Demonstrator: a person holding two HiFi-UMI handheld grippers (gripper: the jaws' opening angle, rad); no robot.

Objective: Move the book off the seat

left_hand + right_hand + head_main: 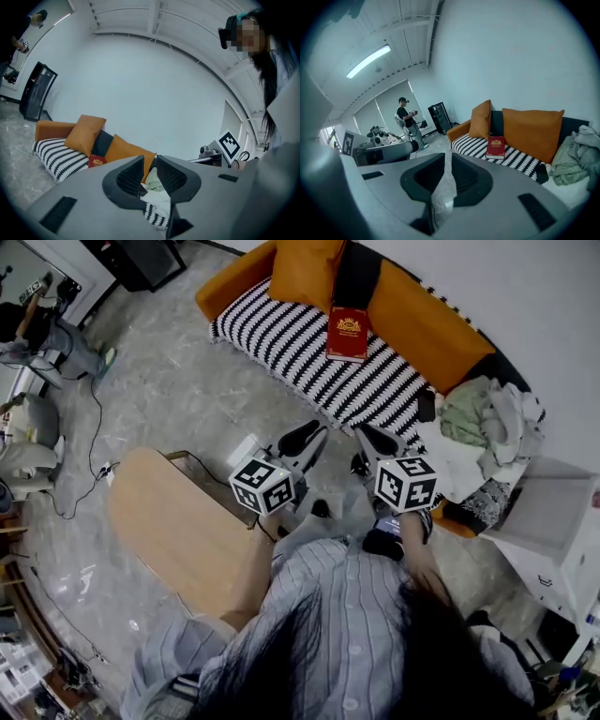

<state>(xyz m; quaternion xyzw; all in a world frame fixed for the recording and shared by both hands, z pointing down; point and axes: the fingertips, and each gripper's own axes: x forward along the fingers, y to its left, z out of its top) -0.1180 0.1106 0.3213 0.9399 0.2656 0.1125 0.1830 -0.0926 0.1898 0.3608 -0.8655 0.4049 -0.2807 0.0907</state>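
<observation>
Left gripper [305,439] and right gripper [375,440] side by side low in the head view. Marker cubes up, both pointing at the sofa [230,282]. Jaws of each drawn in close. Red book [348,334] on the striped seat cover [291,343], top edge at the dark backrest strip between two orange cushions. Well apart from both grippers, bare floor between. Heap of clothes [487,413] at the sofa's right end. Wooden table [178,531] to the person's left, white cabinet [553,521] at right.

Left gripper view: left gripper [150,161] jaws together, only a thin slit, nothing in it. Book [97,161] small, left of the jaws, on the striped cover [56,157] below an orange cushion [85,133]. Pale clothes show behind the slit.

Right gripper view: right gripper [446,161] jaws nearly touching, narrow gap, empty. Book [495,146] up and right of the jaws, cover facing out, looks propped against the dark backrest. Orange cushion [533,132] to its right, clothes [576,157] at far right. A person [407,119] stands far back left.
</observation>
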